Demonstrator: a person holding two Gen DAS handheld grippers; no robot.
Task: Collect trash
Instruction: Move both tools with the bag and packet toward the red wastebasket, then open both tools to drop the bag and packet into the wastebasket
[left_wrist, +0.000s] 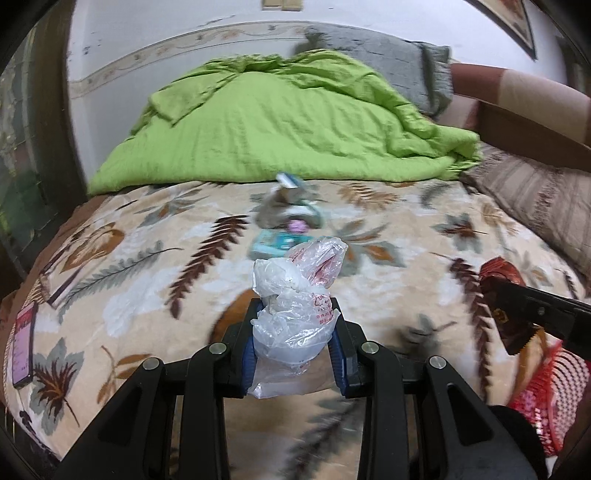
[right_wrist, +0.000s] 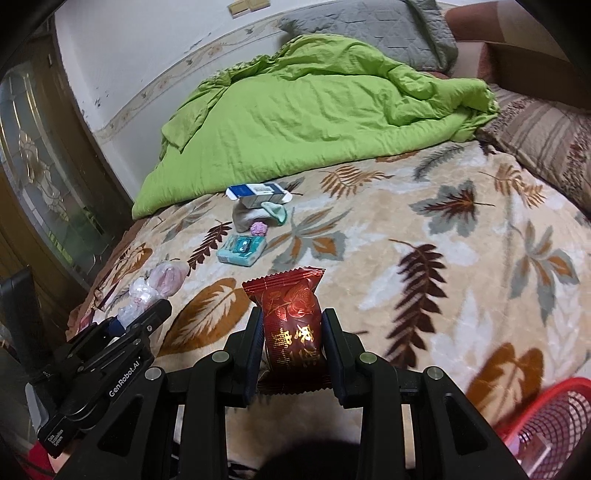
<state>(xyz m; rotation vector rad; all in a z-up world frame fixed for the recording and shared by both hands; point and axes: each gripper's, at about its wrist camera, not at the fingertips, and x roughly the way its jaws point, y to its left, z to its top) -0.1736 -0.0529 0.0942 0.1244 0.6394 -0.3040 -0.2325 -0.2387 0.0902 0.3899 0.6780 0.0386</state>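
Observation:
My left gripper (left_wrist: 295, 314) is shut on a crumpled clear plastic bag (left_wrist: 295, 291) with red print, held above the bed. It also shows at the left of the right wrist view (right_wrist: 147, 314). My right gripper (right_wrist: 291, 317) is shut on a dark red snack wrapper (right_wrist: 291, 314) with gold print, also seen at the right of the left wrist view (left_wrist: 498, 280). A red mesh trash basket (right_wrist: 554, 417) stands at the lower right, below my right gripper. More litter lies mid-bed: a teal tissue pack (right_wrist: 242, 251), a purple scrap (right_wrist: 259, 229), a grey sock (right_wrist: 255, 216) and a blue-white box (right_wrist: 256, 192).
The bed has a leaf-patterned blanket (right_wrist: 424, 258). A green duvet (right_wrist: 295, 110) is bunched at the back, with a grey pillow (right_wrist: 369, 29) and a striped pillow (right_wrist: 546, 147) beyond. A phone (left_wrist: 24, 343) lies at the bed's left edge. A glass-panelled door (right_wrist: 37, 166) is left.

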